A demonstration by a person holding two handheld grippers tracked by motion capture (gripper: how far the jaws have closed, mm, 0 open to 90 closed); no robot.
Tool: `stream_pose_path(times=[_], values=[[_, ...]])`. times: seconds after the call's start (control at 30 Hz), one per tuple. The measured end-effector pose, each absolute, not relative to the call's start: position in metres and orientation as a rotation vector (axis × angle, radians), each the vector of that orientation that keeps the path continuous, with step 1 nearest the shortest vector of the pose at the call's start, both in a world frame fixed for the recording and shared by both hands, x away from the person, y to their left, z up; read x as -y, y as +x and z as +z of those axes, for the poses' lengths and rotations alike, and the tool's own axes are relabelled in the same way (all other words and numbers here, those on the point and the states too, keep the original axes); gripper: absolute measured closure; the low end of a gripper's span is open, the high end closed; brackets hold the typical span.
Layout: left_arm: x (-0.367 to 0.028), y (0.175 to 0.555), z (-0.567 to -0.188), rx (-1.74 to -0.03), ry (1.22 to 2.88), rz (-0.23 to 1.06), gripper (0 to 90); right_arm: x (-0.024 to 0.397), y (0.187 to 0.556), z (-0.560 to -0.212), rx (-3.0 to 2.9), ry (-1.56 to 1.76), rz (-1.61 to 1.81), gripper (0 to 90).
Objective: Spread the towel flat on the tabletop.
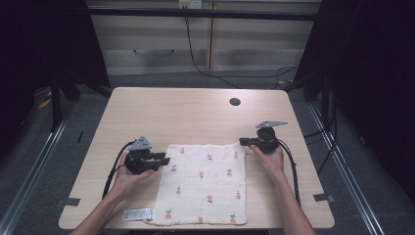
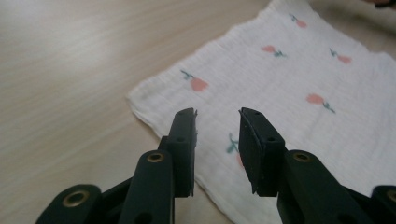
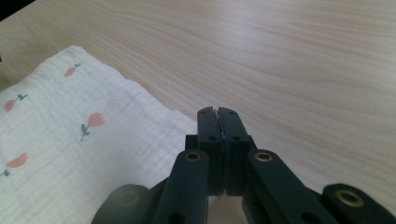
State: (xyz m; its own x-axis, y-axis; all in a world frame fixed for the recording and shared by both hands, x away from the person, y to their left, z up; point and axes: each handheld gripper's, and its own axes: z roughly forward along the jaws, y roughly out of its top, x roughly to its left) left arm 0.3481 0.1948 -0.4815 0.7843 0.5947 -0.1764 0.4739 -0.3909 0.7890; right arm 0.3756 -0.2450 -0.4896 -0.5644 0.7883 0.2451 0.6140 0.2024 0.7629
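Observation:
A white cloth [image 1: 205,183] printed with small pink flowers lies flat on the wooden table [image 1: 186,112], near the front edge. My left gripper [image 1: 165,159] is at the cloth's left edge, close to its far left corner. In the left gripper view the gripper [image 2: 217,112] is open, its jaws hovering above the cloth [image 2: 289,93] with a gap between them. My right gripper [image 1: 243,142] is at the far right corner. In the right gripper view it [image 3: 218,111] is shut, with the corner of the cloth [image 3: 70,126] running in under its tips.
A dark round hole [image 1: 235,102] sits in the table toward the back right. A small white label [image 1: 138,214] lies at the front edge, left of the cloth. Cables trail from both grippers along the forearms.

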Motion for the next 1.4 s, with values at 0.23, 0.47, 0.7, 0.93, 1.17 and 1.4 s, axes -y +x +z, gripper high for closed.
stream_pose_path(times=[0.23,0.47,0.7,0.93,1.17,1.4], values=[[-0.200,0.386,-0.480,-0.881,2.001,0.143,62.3,0.242,0.376,-0.490,-2.286,1.343,1.289,88.8],[-0.188,0.414,-0.493,-0.908,2.006,0.140,65.8,0.241,0.376,-0.491,-2.291,1.338,1.289,88.9],[-0.180,0.419,-0.506,-0.909,2.080,0.150,67.2,0.241,0.375,-0.493,-2.296,1.339,1.280,88.8],[-0.177,0.417,-0.508,-0.882,2.104,0.142,67.4,0.240,0.373,-0.493,-2.300,1.341,1.281,88.8],[-0.173,0.413,-0.508,-0.830,2.137,0.179,72.5,0.239,0.372,-0.496,-2.310,1.343,1.269,88.7],[-0.173,0.412,-0.509,-0.826,2.138,0.178,86.0,0.239,0.370,-0.494,-2.303,1.340,1.282,88.8]])
